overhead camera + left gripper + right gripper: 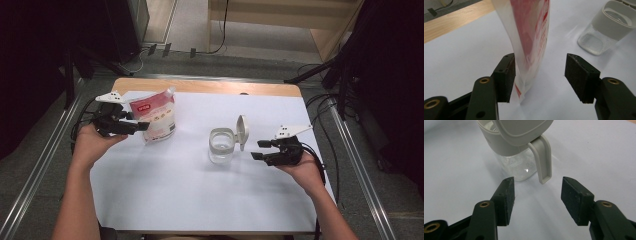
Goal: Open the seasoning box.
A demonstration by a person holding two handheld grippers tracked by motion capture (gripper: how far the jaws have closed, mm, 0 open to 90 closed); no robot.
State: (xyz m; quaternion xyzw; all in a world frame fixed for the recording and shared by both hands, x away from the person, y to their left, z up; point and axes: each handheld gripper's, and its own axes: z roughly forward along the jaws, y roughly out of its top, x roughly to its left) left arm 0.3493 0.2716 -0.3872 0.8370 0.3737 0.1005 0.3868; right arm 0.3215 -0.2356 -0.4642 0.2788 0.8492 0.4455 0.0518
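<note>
A red and white pouch (pixel 156 119) stands upright at the table's left. My left gripper (pixel 140 126) is open around its near edge; in the left gripper view the pouch (pixel 531 37) rests against the left pad (pixel 507 77) while the right pad (pixel 579 76) stands clear of it. A clear glass jar (pixel 221 145) with a grey collar and a flipped-up lid (pixel 242 131) sits mid-table. My right gripper (pixel 259 150) hangs open just right of it. In the right gripper view the jar (pixel 515 160) and its lid handle (pixel 544 160) lie just beyond the open jaws.
A white sheet (pixel 200 185) covers the wooden table (pixel 210 87). Cables (pixel 325 107) trail over the floor at right and behind the table. Metal rails (pixel 40 165) run along both sides.
</note>
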